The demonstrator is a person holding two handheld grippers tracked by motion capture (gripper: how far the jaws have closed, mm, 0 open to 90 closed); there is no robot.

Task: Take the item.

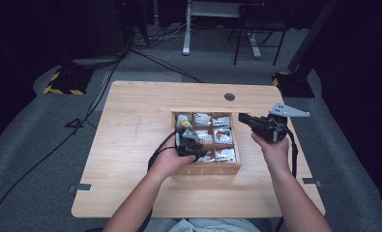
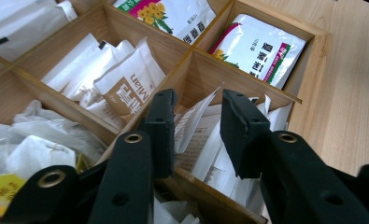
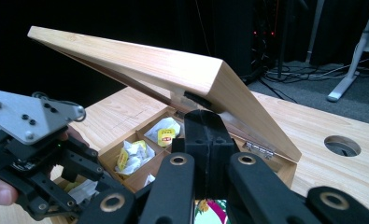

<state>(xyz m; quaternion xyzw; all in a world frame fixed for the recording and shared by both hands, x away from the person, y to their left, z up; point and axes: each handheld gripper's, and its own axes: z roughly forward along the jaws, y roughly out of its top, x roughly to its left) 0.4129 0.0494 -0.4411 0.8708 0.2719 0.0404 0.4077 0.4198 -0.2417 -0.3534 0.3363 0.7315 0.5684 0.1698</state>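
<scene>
A wooden tea box [image 1: 213, 170] stands on the table with its lid [image 3: 140, 60] raised and tilted over the compartments. My left gripper [image 2: 198, 100] is open and reaches down into a front compartment, its jaws on either side of upright white packets [image 2: 196, 119]. In the high view the left gripper [image 1: 188, 142] is over the box's left half. My right gripper [image 3: 205, 116] is shut, with its tips up against the lid's underside near the edge. The high view puts the right gripper [image 1: 244, 118] at the box's right back corner.
Neighbouring compartments hold brown-and-white sachets [image 2: 126, 88], a red-and-green packet [image 2: 261, 51] and yellow-tagged tea bags [image 3: 131, 156]. The table [image 1: 130, 145] has a round cable hole [image 1: 229, 96] behind the box. Cables and a desk frame [image 1: 186, 29] lie on the floor beyond.
</scene>
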